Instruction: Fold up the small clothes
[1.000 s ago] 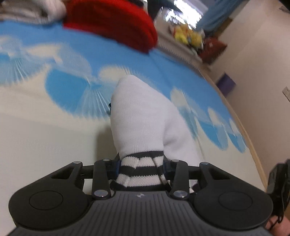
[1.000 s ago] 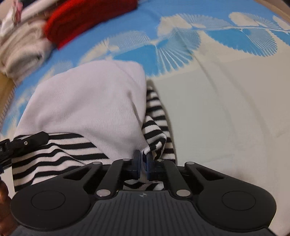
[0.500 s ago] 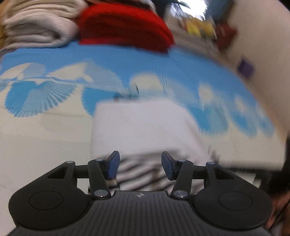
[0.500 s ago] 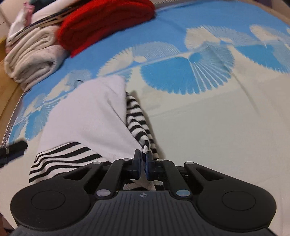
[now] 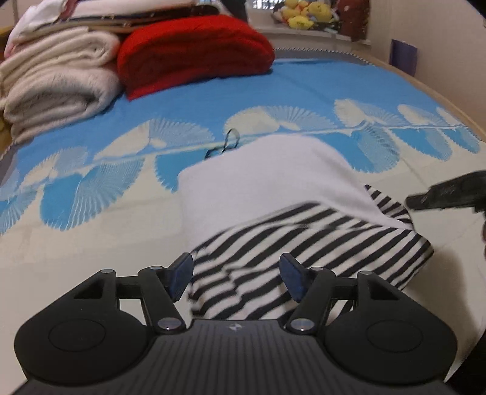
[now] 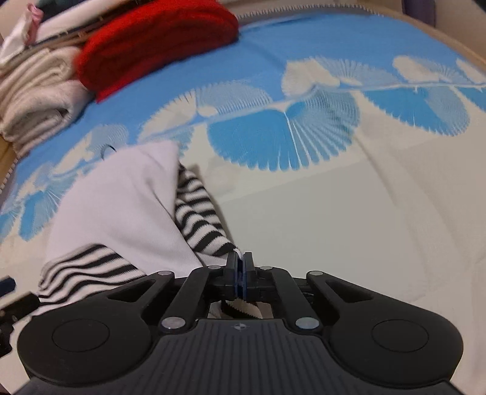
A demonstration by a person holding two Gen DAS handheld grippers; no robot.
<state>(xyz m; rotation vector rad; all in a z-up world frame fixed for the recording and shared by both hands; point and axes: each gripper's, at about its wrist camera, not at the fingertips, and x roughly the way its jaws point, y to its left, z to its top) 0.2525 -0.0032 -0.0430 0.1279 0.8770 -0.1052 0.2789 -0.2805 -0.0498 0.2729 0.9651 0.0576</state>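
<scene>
Left hand-held gripper: nearest the lens, jaws spread wide and just been opening; the striped hem lies between the blue pads, which do not press on it.
Right hand-held gripper: jaws pinched together on a striped edge of the garment; its black tip also shows at the right edge of the left view.
Small garment: white with black-and-white striped bands, lying rumpled on the bedspread just ahead of both grippers; in the right view one striped strip runs from the pinch up along the white panel.
Surface: a bed under a bedspread, cream in the near part, blue with white fan shapes farther on.
Black loop: a thin cord on the spread just beyond the garment.
Open room: bare cream spread to the right of the garment in the right view, and to its left in the left view.
Far left: folded cream blankets stacked, a red folded blanket beside them, touching.
Edges: the bed's far rim, a pale wall at right, yellow plush toys on a ledge at the back.
</scene>
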